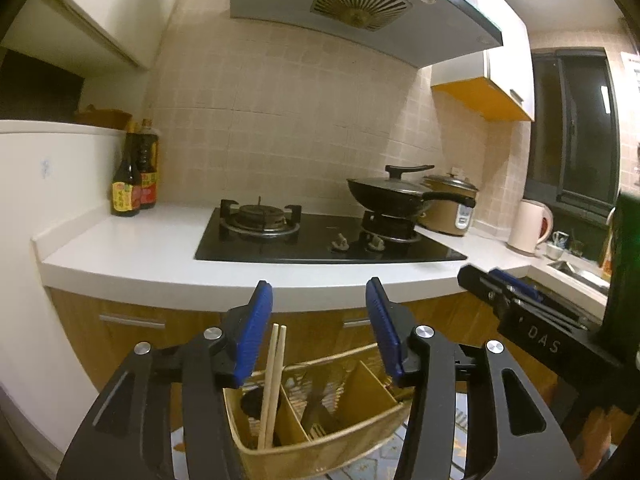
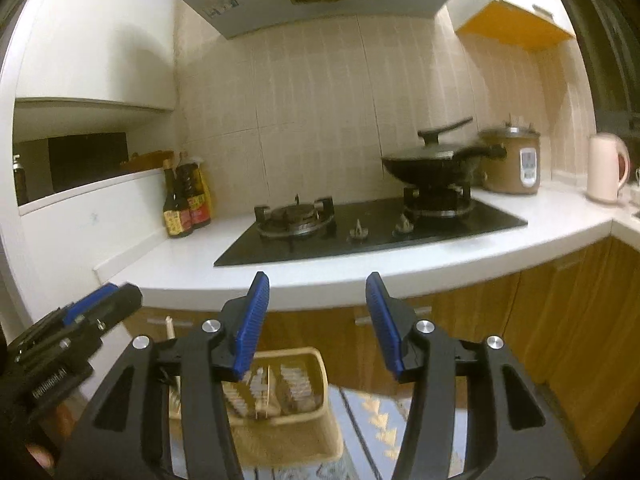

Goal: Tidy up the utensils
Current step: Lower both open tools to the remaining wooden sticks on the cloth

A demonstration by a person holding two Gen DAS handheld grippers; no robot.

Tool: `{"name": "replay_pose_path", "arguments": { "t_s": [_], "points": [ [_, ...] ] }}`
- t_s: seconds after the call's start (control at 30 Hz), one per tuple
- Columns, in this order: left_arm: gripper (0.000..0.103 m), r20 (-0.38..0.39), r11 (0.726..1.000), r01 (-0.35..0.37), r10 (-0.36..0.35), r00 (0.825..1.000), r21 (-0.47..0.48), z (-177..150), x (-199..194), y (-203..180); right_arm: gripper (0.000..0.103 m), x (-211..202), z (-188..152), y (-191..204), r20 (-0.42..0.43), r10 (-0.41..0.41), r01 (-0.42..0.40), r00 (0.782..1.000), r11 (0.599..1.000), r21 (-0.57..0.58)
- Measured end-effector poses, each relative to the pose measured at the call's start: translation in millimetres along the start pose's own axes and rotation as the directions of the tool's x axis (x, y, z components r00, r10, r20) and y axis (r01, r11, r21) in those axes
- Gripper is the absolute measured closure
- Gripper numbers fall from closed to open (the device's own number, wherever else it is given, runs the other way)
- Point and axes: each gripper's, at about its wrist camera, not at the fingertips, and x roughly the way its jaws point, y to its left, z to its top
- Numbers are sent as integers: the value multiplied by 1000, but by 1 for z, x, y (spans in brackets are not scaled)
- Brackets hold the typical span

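Observation:
A beige divided utensil basket (image 1: 320, 446) sits low in front of the cabinet, below my left gripper (image 1: 319, 294). A pair of wooden chopsticks (image 1: 274, 372) stands upright in its left compartment. A dark utensil (image 1: 316, 404) lies in the middle compartment. The left gripper's blue pads stand apart with nothing between them. My right gripper (image 2: 317, 294) is also open and empty above the same basket (image 2: 280, 420), whose contents are blurred there. Each gripper shows at the edge of the other's view: the right gripper (image 1: 516, 300) and the left gripper (image 2: 88, 312).
A white counter (image 1: 132, 248) carries a black gas hob (image 1: 320, 240), a lidded wok (image 1: 392, 196), a rice cooker (image 1: 452, 208), a pale kettle (image 1: 528, 226) and two sauce bottles (image 1: 134, 184). Wooden cabinet drawers (image 1: 132, 320) stand behind the basket, and a patterned mat (image 2: 380, 428) lies beneath it.

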Motion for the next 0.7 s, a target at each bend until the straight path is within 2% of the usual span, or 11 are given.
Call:
{"name": "replay_pose_path", "arguments": {
  "t_s": [0.17,0.23,0.33,0.43,0.47,0.5,0.53,0.6,0.63,0.67,0.7],
  "points": [
    [56,-39,997,53,-55,998,-52,2,-21,3,56,-14,-6,-10,-124,2,1,992,1000,26],
    [56,-65,995,74,-78,995,-65,1,-27,2,56,-19,-9,-14,-191,13,-6,981,999,36],
    [54,-132,992,101,-111,985,-77,-5,-34,1,56,-22,-19,-19,-304,16,-4,953,999,37],
    [53,-303,981,134,-171,938,-140,-17,-25,5,56,-21,-40,-23,-458,35,-19,888,999,40],
    [53,-354,975,150,-201,913,-166,-25,-22,8,56,-20,-46,-24,-494,43,-28,868,999,38],
    [53,-391,972,153,-212,896,-176,-32,-19,9,56,-18,-54,-23,-534,50,-38,844,999,35],
    [53,-434,970,153,-221,873,-187,-41,-17,10,56,-17,-66,-23,-586,52,-45,809,999,27],
    [53,-475,967,164,-240,847,-197,-56,-15,9,56,-17,-81,-24,-635,61,-55,770,998,29],
    [53,-506,966,167,-247,826,-198,-65,-13,9,56,-16,-92,-24,-671,69,-62,738,997,34],
    [53,-522,966,167,-248,816,-198,-71,-12,8,56,-16,-98,-24,-687,73,-65,723,997,37],
    [53,-545,966,169,-251,800,-197,-79,-10,8,56,-14,-108,-25,-714,82,-69,696,997,47]
  ]
}}
